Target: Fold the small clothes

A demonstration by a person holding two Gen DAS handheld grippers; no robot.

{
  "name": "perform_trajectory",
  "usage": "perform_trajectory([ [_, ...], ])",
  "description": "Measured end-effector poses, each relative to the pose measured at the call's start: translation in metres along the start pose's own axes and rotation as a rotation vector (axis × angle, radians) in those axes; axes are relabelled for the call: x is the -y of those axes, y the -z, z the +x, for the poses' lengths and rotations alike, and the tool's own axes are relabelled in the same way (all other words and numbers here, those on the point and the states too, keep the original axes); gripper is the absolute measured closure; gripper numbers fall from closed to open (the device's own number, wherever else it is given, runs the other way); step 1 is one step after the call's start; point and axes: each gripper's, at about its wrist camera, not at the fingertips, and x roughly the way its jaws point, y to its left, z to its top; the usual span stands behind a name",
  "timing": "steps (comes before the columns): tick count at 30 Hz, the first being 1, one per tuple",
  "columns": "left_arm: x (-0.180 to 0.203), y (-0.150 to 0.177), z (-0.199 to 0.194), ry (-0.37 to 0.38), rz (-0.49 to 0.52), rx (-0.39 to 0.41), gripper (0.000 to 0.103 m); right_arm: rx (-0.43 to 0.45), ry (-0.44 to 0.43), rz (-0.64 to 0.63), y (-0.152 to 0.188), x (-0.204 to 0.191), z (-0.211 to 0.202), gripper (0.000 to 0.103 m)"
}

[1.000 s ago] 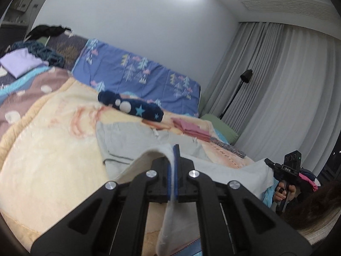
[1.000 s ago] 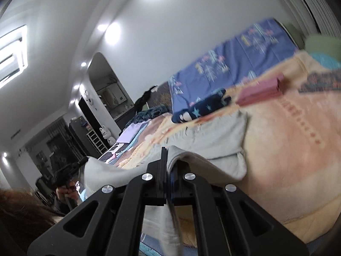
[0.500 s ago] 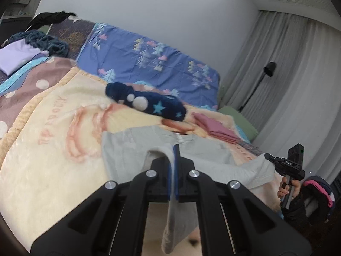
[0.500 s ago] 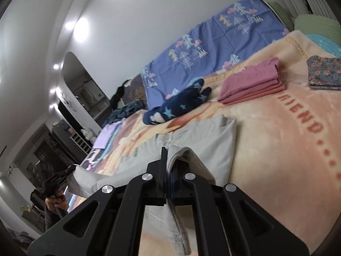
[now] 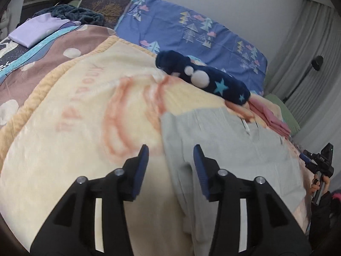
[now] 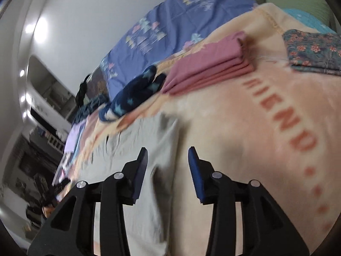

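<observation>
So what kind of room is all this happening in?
Most likely a bedroom in a home. The work surface is a bed spread with a peach blanket, a blue tree-print sheet lies behind, and floor-length curtains cover one wall.

Both tongs have let go of the grey garment (image 5: 223,145). A second ago the left tongs (image 5: 170,155) and the right tongs (image 6: 167,155) were each clamped on a raised edge of the cloth, which hung between them above the bed; their jaws have just been opening, and the fabric now lies on the cream blanket (image 5: 85,111), folded over itself, under and between the parted fingers and, as far as the blur allows, untouched by the pads. Both cameras now sit lower and closer to the blanket, looking down on it more steeply.
</observation>
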Motion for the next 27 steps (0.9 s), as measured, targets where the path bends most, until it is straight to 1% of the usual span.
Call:
perform_trajectory([
  [1,-0.003,-0.008,0.009,0.0,-0.013,-0.013,0.057,-0.008,-0.002,0.011,-0.007,0.003,0.006,0.062],
  [2,-0.006,-0.014,0.02,-0.001,-0.02,-0.032,0.056,-0.027,-0.002,0.02,-0.017,0.006,0.02,0.063],
  [4,-0.009,-0.024,0.05,-0.014,-0.036,-0.089,0.053,-0.07,-0.003,0.027,-0.03,0.006,0.046,0.063],
  [5,-0.011,-0.029,0.067,-0.018,-0.044,-0.114,0.052,-0.108,-0.027,0.026,-0.034,0.005,0.063,0.062],
  [6,-0.011,-0.03,0.079,-0.017,-0.05,-0.133,0.05,-0.146,-0.054,0.026,-0.038,0.004,0.079,0.059],
  [7,-0.011,-0.033,0.092,-0.011,-0.055,-0.153,0.047,-0.172,-0.067,0.026,-0.039,0.002,0.09,0.059],
  [8,-0.011,-0.036,0.104,-0.013,-0.062,-0.164,0.046,-0.204,-0.067,0.021,-0.039,0.0,0.103,0.059],
  [9,-0.009,-0.038,0.11,-0.01,-0.066,-0.165,0.046,-0.23,-0.061,0.007,-0.037,-0.004,0.114,0.068],
  [10,-0.008,-0.041,0.115,-0.001,-0.068,-0.164,0.064,-0.238,-0.049,-0.008,-0.036,-0.007,0.118,0.085],
  [11,-0.007,-0.044,0.118,0.012,-0.067,-0.166,0.098,-0.241,-0.026,-0.038,-0.035,-0.012,0.122,0.098],
  [12,-0.007,-0.046,0.118,0.027,-0.079,-0.177,0.101,-0.23,-0.007,-0.05,-0.035,-0.016,0.12,0.098],
  [13,-0.005,-0.048,0.114,0.017,-0.071,-0.158,0.1,-0.182,0.007,-0.067,-0.033,-0.021,0.11,0.099],
  [14,0.002,-0.048,0.103,0.002,-0.026,-0.118,0.1,-0.152,0.008,-0.075,-0.036,-0.022,0.101,0.099],
  [15,0.007,-0.048,0.096,-0.003,0.001,-0.092,0.1,-0.112,-0.004,-0.074,-0.036,-0.023,0.087,0.099],
  [16,0.009,-0.047,0.09,-0.008,0.021,-0.07,0.1,-0.091,-0.012,-0.065,-0.039,-0.021,0.079,0.099],
  [17,0.01,-0.047,0.091,-0.017,0.037,-0.07,0.1,-0.069,0.006,-0.064,-0.042,-0.018,0.071,0.101],
  [18,0.007,-0.046,0.099,-0.035,0.039,-0.093,0.1,-0.054,0.072,-0.094,-0.044,-0.017,0.071,0.103],
  [19,0.006,-0.045,0.107,-0.049,0.033,-0.113,0.1,-0.057,0.157,-0.126,-0.046,-0.013,0.078,0.103],
  [20,0.004,-0.042,0.116,-0.056,0.024,-0.129,0.1,-0.074,0.203,-0.122,-0.046,-0.007,0.086,0.103],
  [21,0.005,-0.04,0.119,-0.061,0.02,-0.128,0.099,-0.088,0.203,-0.096,-0.046,-0.001,0.091,0.103],
  [22,0.005,-0.04,0.118,-0.064,0.016,-0.117,0.097,-0.094,0.19,-0.061,-0.045,0.005,0.092,0.103],
  [23,0.004,-0.041,0.111,-0.068,0.01,-0.096,0.092,-0.075,0.164,-0.031,-0.043,0.007,0.085,0.103],
  [24,0.003,-0.042,0.102,-0.075,0.003,-0.071,0.09,-0.057,0.137,-0.028,-0.041,0.006,0.077,0.101],
  [25,0.002,-0.044,0.09,-0.086,0.003,-0.049,0.085,-0.042,0.114,-0.035,-0.037,0.002,0.066,0.101],
  [27,0.005,-0.045,0.063,-0.07,0.016,-0.016,0.082,-0.026,0.084,-0.067,-0.029,-0.008,0.044,0.099],
])
